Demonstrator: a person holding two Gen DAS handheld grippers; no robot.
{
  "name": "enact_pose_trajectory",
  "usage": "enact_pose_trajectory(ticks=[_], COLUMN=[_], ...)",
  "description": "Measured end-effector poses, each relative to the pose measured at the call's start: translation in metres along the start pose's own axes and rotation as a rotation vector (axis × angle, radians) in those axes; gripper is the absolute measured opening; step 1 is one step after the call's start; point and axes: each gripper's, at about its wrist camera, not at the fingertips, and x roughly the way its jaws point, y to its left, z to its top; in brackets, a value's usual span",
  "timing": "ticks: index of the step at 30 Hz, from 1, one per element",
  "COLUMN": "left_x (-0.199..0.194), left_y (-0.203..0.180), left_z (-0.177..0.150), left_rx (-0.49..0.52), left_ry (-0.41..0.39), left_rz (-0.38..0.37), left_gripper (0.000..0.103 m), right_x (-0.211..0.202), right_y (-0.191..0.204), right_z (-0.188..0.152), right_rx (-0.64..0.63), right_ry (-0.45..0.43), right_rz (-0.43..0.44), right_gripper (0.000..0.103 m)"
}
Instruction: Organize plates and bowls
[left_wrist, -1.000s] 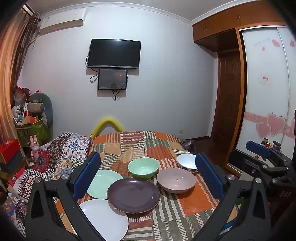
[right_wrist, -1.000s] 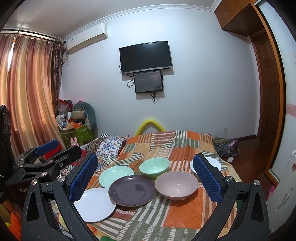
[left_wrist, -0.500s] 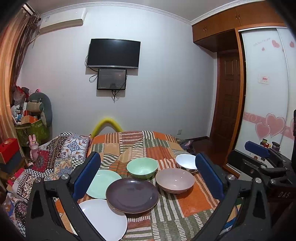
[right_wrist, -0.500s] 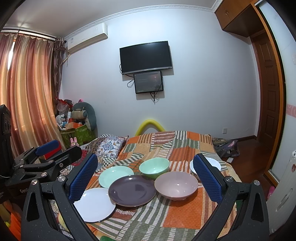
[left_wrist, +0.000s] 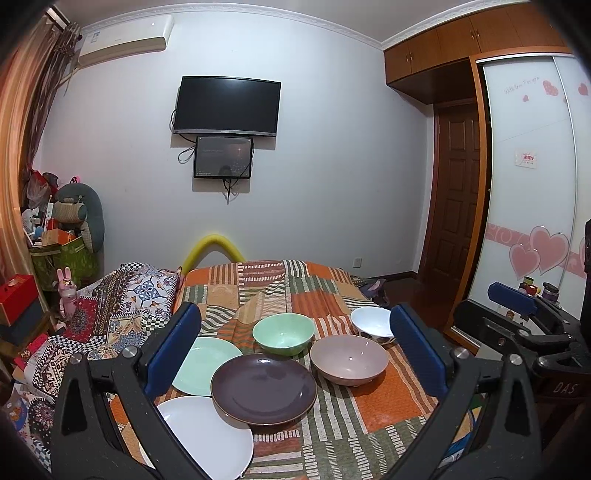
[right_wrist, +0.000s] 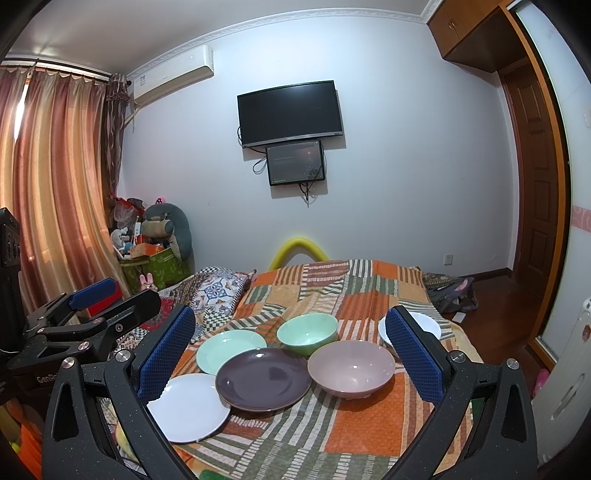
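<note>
While both grippers, left gripper (left_wrist: 295, 347) and right gripper (right_wrist: 290, 350), hang wide open and empty, the purple plate (left_wrist: 263, 388) lies centred ahead.

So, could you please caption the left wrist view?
Open left gripper facing three plates and three bowls on a patchwork bedspread.

The purple plate (left_wrist: 263, 388) and pink bowl (left_wrist: 349, 359) look glossy, likely glazed ceramic. The patchwork bedspread (right_wrist: 369, 417) is matt woven cloth. Blue finger pads (right_wrist: 166, 352) are rough, textured rubber; at 3 o'clock, polished wooden door (left_wrist: 456, 192).
</note>
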Motion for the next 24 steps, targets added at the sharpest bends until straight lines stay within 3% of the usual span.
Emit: enact_pose_trajectory(ticks=[14, 20, 24], left_x=[0.023, 0.052, 0.078], left_y=[0.015, 0.038, 0.057], left_z=[-0.012, -0.029, -0.044], left_rx=[0.002, -0.024, -0.054], left_ry=[0.05, 0.139, 0.215], left_rz=[0.001, 0.018, 0.034], left_gripper=[0.103, 0.103, 0.093], right_x=[0.022, 0.047, 0.067], right_y=[-0.006, -0.008, -0.01], right_z=[-0.009, -0.025, -0.038], right_rx=[0.006, -0.014, -0.011], right_ry=[0.055, 0.121, 0.188], right_rz=[-0.011, -0.028, -0.028], right_gripper=[0.103, 0.1, 0.093])
